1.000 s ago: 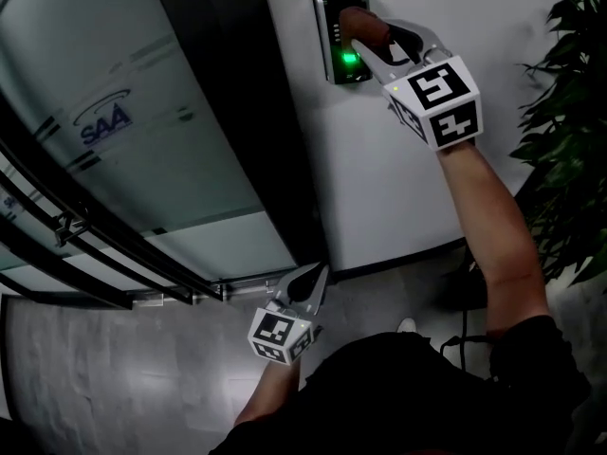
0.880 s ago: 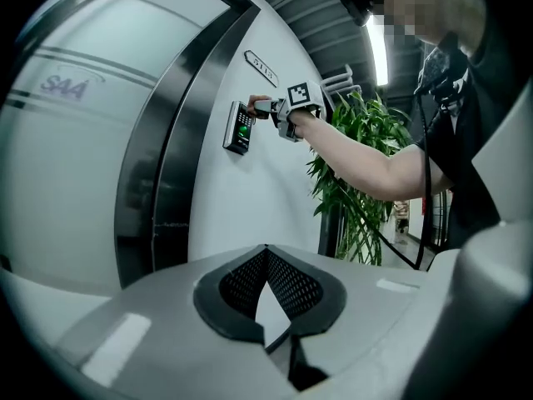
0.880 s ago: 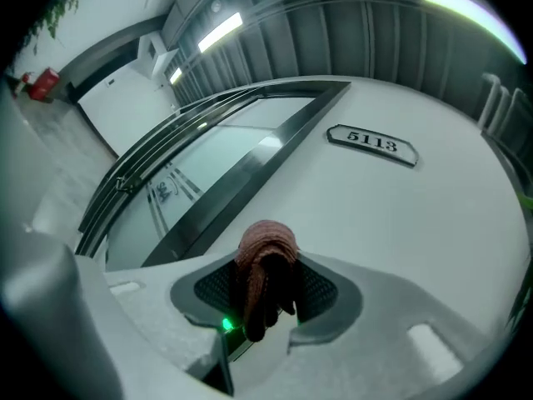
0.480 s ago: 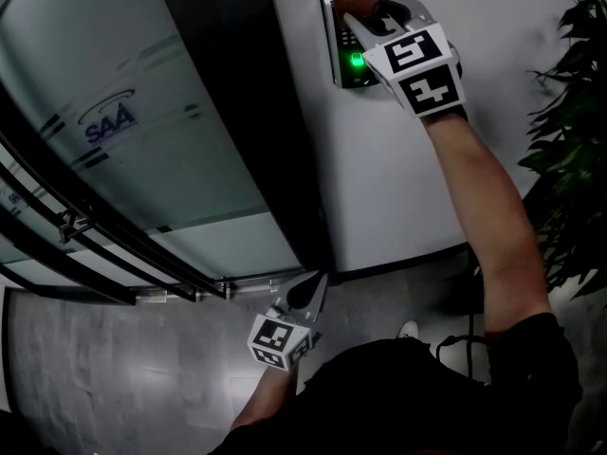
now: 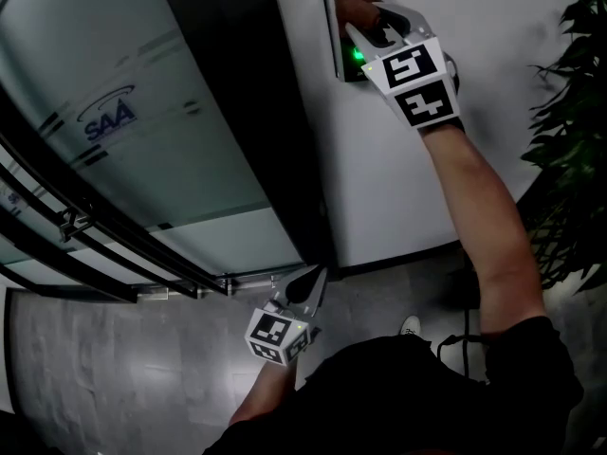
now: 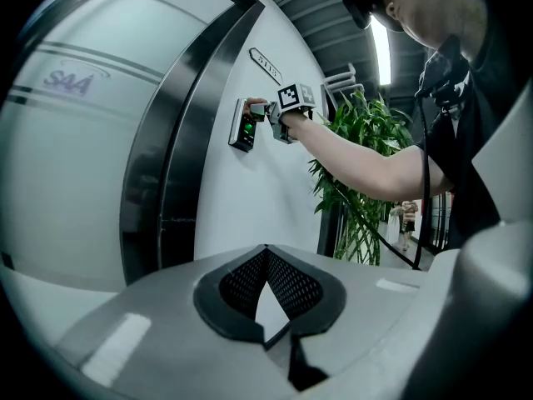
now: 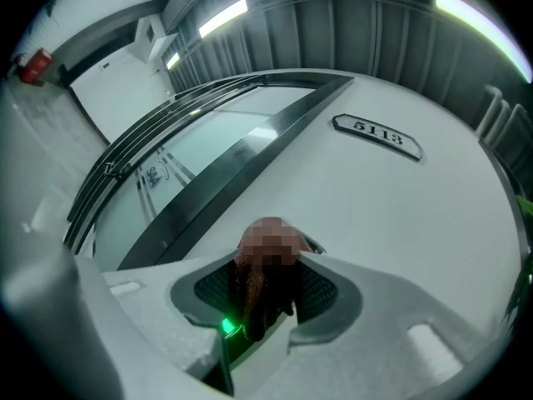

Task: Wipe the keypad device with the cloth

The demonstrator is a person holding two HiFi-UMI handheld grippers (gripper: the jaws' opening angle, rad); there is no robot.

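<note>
White wall [image 5: 398, 178] beside a glass door [image 5: 123, 112], seen from above. The keypad device [image 5: 337, 36] is mounted high on the wall, with a green light glowing on it. The right gripper [image 5: 372, 25], at the end of an outstretched arm, has its fingers clenched on a reddish-brown cloth [image 5: 356, 9] pressed against the device's upper face. The left gripper [image 5: 309, 284] hangs low near the floor, fingers closed on nothing. Wiping appears under way. The next move is probably to draw the cloth down over the lower part with light, steady pressure.
</note>
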